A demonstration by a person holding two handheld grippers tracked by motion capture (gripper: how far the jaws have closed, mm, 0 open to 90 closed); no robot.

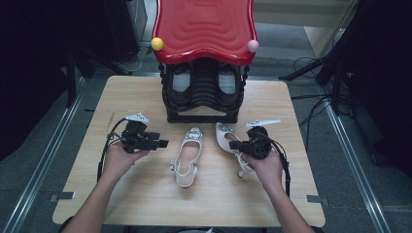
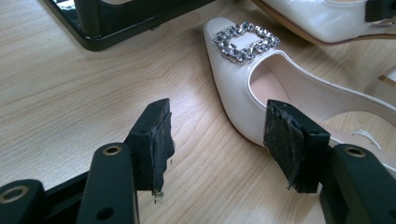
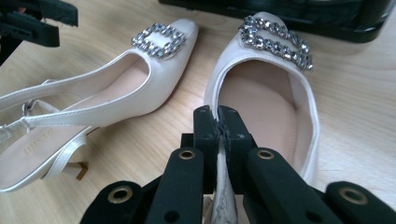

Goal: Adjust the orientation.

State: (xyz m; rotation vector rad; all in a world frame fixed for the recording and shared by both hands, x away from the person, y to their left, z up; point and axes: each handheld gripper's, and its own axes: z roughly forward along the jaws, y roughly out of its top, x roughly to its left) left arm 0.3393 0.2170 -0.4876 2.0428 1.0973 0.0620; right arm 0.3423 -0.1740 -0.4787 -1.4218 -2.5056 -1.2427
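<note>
Jaws of the right gripper (image 3: 217,140) are closed on the side wall of the right shoe (image 1: 228,137), center-right of the high view. Left gripper (image 2: 217,144) is wide open and empty; the left shoe (image 2: 261,88) lies just right of it, toe toward the rack (image 1: 203,99).

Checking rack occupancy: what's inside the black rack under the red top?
In the high view, the black rack under the red top holds two dark shoes, one each side of its ribbed centre. The red top covers their far ends and anything deeper.
</note>
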